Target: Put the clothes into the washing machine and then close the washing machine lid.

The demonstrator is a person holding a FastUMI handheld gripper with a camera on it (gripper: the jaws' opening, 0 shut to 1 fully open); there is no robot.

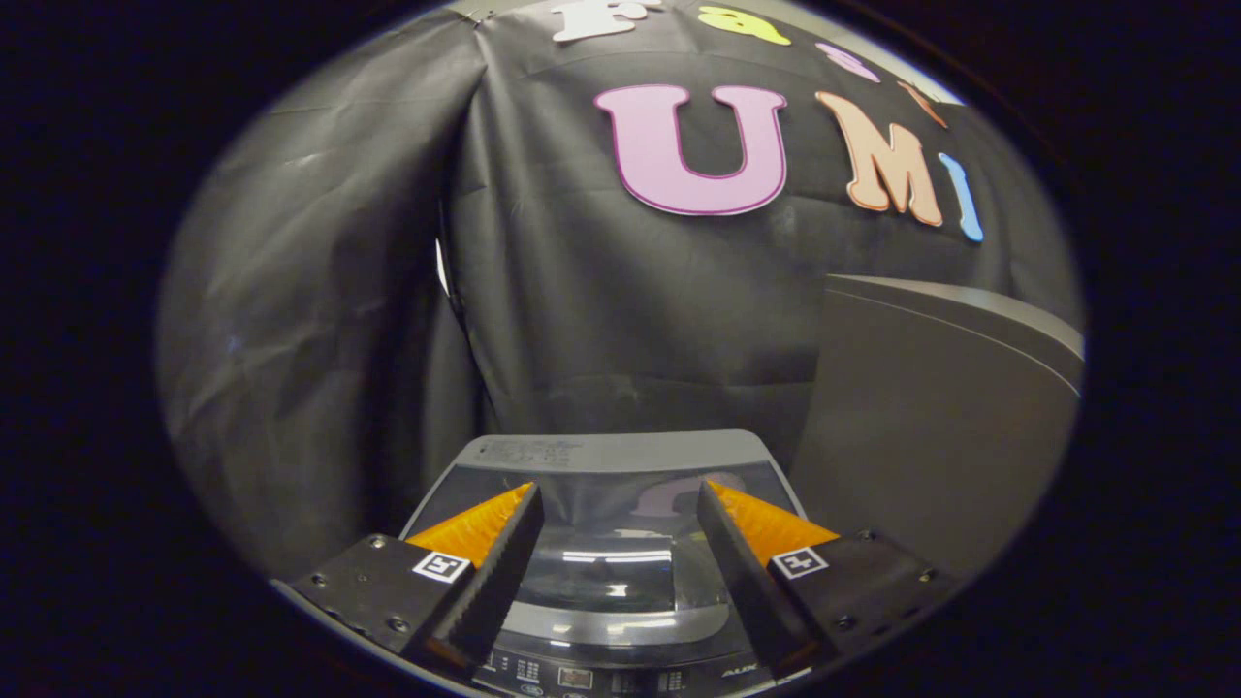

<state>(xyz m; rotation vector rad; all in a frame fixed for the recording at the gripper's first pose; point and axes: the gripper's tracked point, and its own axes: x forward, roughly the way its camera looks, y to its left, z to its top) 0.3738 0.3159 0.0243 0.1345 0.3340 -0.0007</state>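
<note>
Black cloth wall [601, 320] fills the background. A tall grey panel [921, 417] stands to the right of the fingers. Below and ahead sits the washing machine [620, 669], its glass lid [611, 543] lying flat and closed, control panel nearest. The hand-held gripper [619, 494] hovers above the lid, fingers spread apart, holding nothing.

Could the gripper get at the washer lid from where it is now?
Probably yes. The gripper hangs open above the closed lid, whose glass shows between the fingers, and nothing lies in between. The grey panel stands off to the side.
</note>
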